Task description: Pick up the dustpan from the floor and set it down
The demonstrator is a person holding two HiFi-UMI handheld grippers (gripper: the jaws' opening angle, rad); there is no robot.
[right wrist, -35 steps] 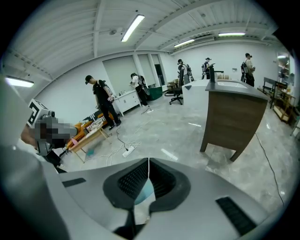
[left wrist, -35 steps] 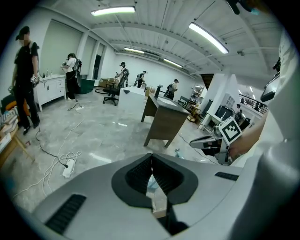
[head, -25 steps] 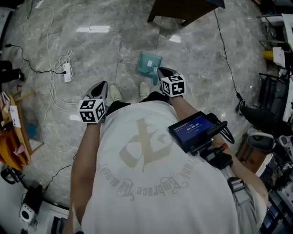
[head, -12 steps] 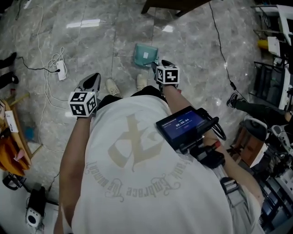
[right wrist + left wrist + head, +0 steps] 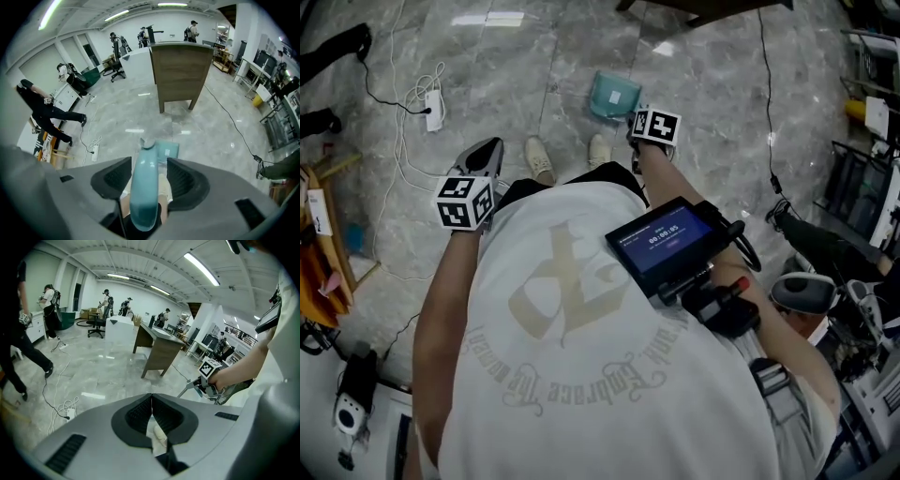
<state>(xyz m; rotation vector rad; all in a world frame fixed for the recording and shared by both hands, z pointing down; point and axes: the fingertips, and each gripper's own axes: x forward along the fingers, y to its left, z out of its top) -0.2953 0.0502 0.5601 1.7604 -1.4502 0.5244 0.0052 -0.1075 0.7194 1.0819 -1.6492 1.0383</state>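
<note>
The dustpan [image 5: 614,94] looks smooth teal plastic; the floor [image 5: 516,75] is glossy grey marble tile.

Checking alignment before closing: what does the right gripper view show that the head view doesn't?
Right gripper view only: the dustpan handle between the right hand-held gripper's jaws, which have just been opening and are not clamping it. Head view only: the left hand-held gripper and the chest-mounted screen. Both: the teal dustpan on the floor.

Wore a white T-shirt [image 5: 581,375] with beige emblem and curved lettering, plus pale shoes [image 5: 541,161]. Had grey left gripper [image 5: 151,408] and right gripper [image 5: 147,180], black ribbed pads [image 5: 112,180], black-and-white marker cubes [image 5: 465,202].
</note>
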